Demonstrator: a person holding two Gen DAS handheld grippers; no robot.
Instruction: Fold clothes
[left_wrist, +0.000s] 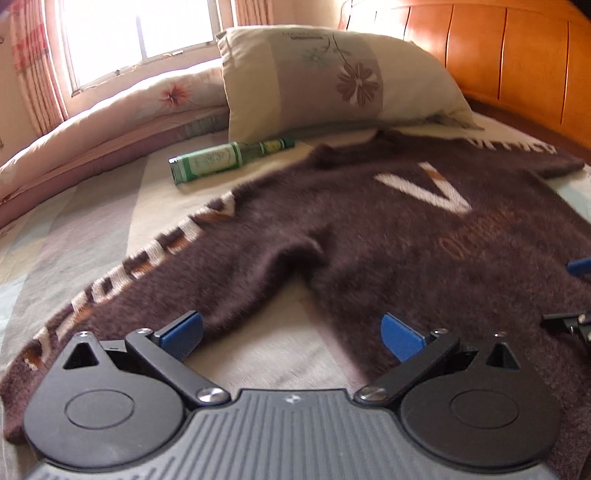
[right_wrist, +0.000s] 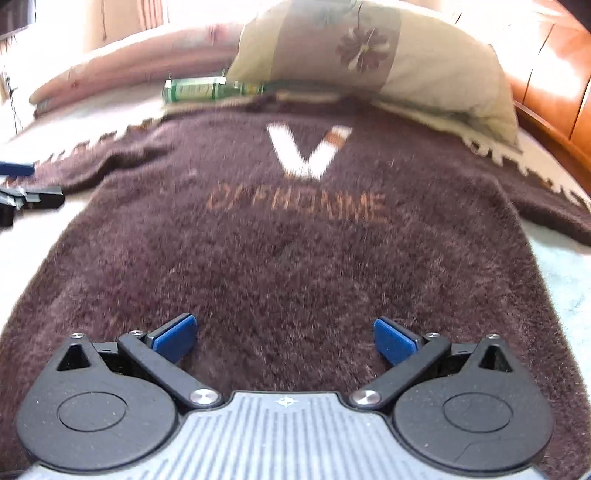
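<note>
The brown sweater (right_wrist: 295, 240) lies flat on the bed (left_wrist: 92, 206). Both the left gripper (left_wrist: 291, 338) and right gripper (right_wrist: 284, 338) hang at its near edge, jaws wide apart. A green bottle (left_wrist: 225, 160) lies beyond its far edge.

A bed (left_wrist: 92, 221) carries everything, covered by a sheet in pale, broad checks of cream, grey and soft green. A fuzzy dark brown sweater (left_wrist: 369, 240) lies spread flat across its near and middle part, front up, with a white V and faint orange lettering, both sleeves stretched out to left and right. At the far side a cream pillow (left_wrist: 332, 77) with a purple flower leans by the wooden headboard (left_wrist: 517, 55). A green glass bottle (left_wrist: 221, 160) lies on its side just left of the pillow. A pink floral quilt (left_wrist: 110, 122) is bunched along the far left edge.
</note>
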